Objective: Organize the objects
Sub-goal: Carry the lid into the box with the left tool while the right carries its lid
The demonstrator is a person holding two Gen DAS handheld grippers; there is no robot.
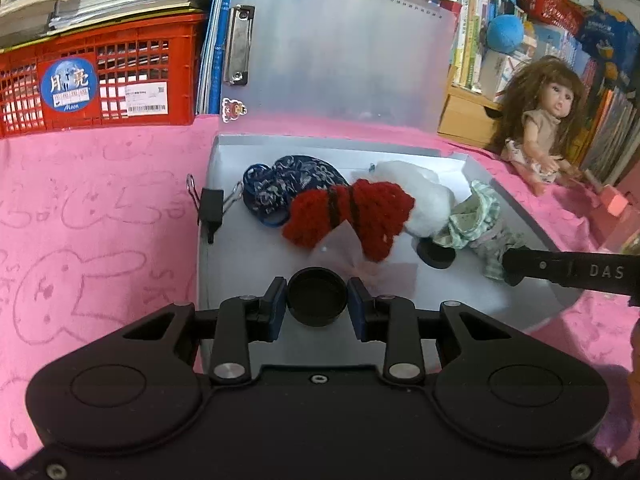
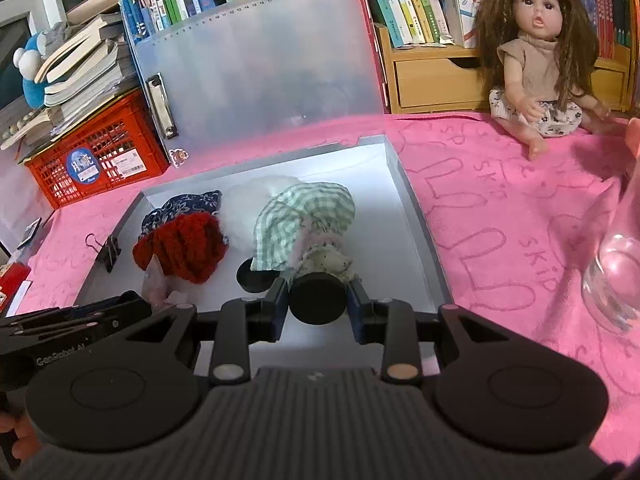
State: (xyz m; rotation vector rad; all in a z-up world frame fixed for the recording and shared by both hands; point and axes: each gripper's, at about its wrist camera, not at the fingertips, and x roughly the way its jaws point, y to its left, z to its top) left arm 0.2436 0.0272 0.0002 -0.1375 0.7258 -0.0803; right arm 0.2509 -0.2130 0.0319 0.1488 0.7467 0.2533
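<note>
A shallow grey tray (image 1: 248,264) (image 2: 416,216) lies on the pink cloth. In it lie a red knitted piece (image 1: 352,216) (image 2: 184,248), a blue patterned cloth (image 1: 288,180) (image 2: 180,204), a white fluffy piece (image 1: 424,196) (image 2: 256,200), a green checked doll garment (image 1: 472,220) (image 2: 308,224) and a loose black cap (image 1: 436,256) (image 2: 252,276). My left gripper (image 1: 317,298) is shut on a black cap (image 1: 317,296), open side up, over the tray's near part. My right gripper (image 2: 317,300) is shut on a black cylindrical lid (image 2: 317,298) over the tray.
A black binder clip (image 1: 210,208) (image 2: 110,252) sits on the tray's left rim. A doll (image 1: 544,120) (image 2: 540,52) sits at the right rear. A red crate (image 1: 100,76) with books stands at the left rear, a translucent clipboard (image 1: 340,48) behind the tray, a clear glass (image 2: 612,272) at right.
</note>
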